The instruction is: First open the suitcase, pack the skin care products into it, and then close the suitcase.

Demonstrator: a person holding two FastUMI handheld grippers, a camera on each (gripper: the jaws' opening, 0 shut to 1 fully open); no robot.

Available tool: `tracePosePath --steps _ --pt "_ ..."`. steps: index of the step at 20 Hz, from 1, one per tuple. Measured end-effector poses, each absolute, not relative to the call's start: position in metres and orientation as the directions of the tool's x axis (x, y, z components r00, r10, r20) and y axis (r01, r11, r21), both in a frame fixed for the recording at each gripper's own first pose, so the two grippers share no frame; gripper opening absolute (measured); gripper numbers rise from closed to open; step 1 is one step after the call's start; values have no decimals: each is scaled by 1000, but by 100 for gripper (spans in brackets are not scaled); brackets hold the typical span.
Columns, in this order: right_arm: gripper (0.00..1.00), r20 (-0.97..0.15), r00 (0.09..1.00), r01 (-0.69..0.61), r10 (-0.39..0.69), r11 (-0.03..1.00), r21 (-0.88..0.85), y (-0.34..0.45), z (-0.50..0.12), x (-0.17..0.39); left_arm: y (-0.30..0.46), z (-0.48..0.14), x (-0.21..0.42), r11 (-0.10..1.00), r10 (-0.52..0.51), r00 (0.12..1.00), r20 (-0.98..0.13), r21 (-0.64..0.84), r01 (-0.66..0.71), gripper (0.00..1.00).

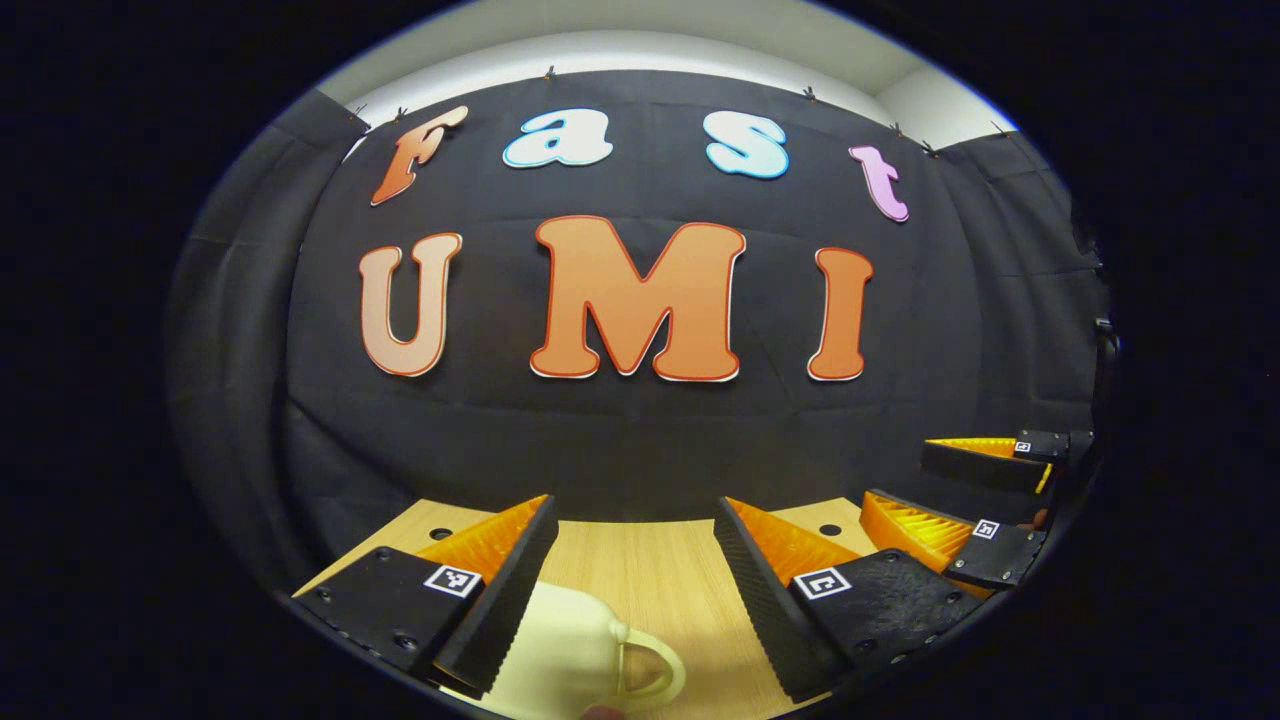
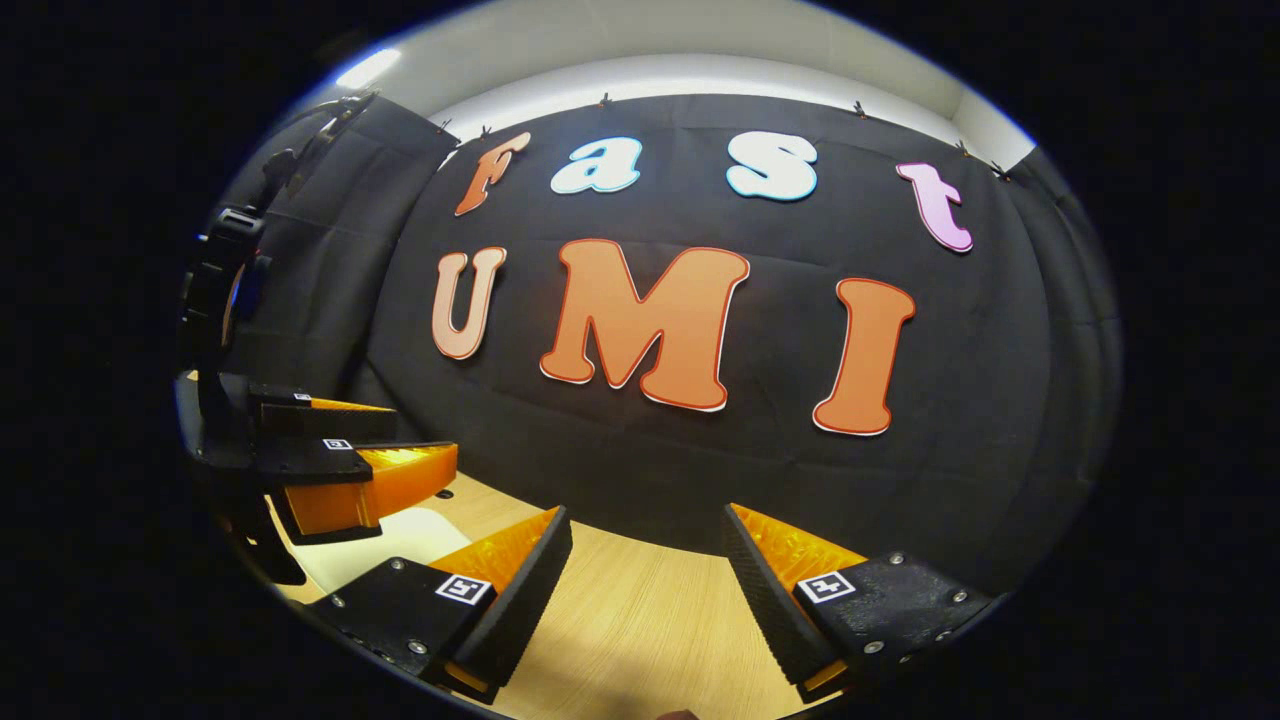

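Observation:
A cream-coloured, rounded thing with a loop handle (image 1: 590, 650) lies on the wooden table (image 1: 650, 570) at the bottom of the left gripper view; I cannot tell whether it is the suitcase. My left gripper (image 1: 635, 502) hovers just above it, open, its left finger (image 1: 500, 590) overlapping the cream body. Farther right, the right gripper (image 1: 897, 470) stands open over the table's edge. In the right gripper view my right gripper (image 2: 646, 510) is open above bare wood with nothing between its fingers. There the left gripper (image 2: 428, 428) sits at the left over the cream surface (image 2: 400, 540).
The wooden table (image 2: 640, 620) ends at the black cloth wall close behind both grippers. Two small dark holes (image 1: 441, 533) mark the tabletop near its back edge. Bare wood lies between and ahead of the fingers.

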State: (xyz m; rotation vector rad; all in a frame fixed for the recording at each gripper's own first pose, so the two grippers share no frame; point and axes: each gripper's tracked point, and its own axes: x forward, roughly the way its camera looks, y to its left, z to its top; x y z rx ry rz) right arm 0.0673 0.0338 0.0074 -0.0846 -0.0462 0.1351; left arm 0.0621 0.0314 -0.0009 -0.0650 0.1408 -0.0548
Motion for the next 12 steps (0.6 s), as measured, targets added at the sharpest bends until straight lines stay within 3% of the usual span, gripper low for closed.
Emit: tracePosePath --steps 4,12 --pt "95 37 985 -161 166 982 -101 27 4 61 18 4 51 999 -20 995 -101 32 24 97" --pt "95 61 977 -199 206 976 -92 19 3 52 9 -2 40 999 21 994 -109 -27 -24 95"
